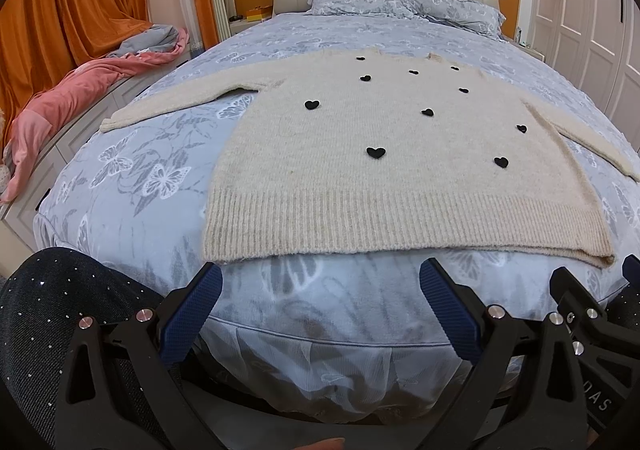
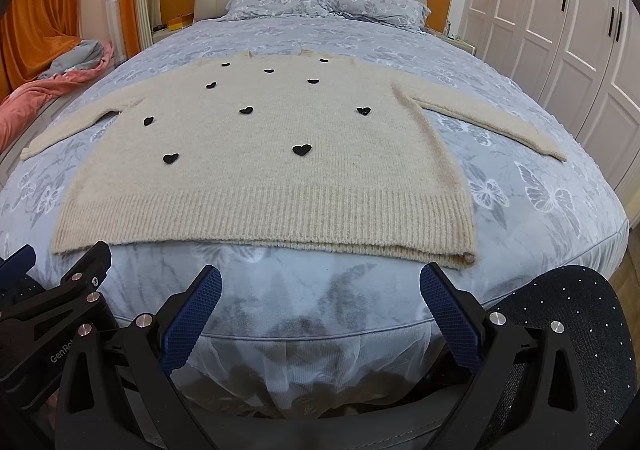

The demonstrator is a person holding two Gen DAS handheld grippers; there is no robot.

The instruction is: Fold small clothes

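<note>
Cream heart-dotted sweater [image 1: 360, 154] flat at bed [image 1: 132, 186] foot edge, sleeves spread, left gripper [image 1: 320, 306] and right gripper [image 2: 320, 306] both spread, empty, short of hem

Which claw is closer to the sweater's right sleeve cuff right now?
Right. The right claw hangs open before the hem, with the right sleeve cuff ahead to its right. The left claw, also open, sits further left, under the hem's left half.
</note>
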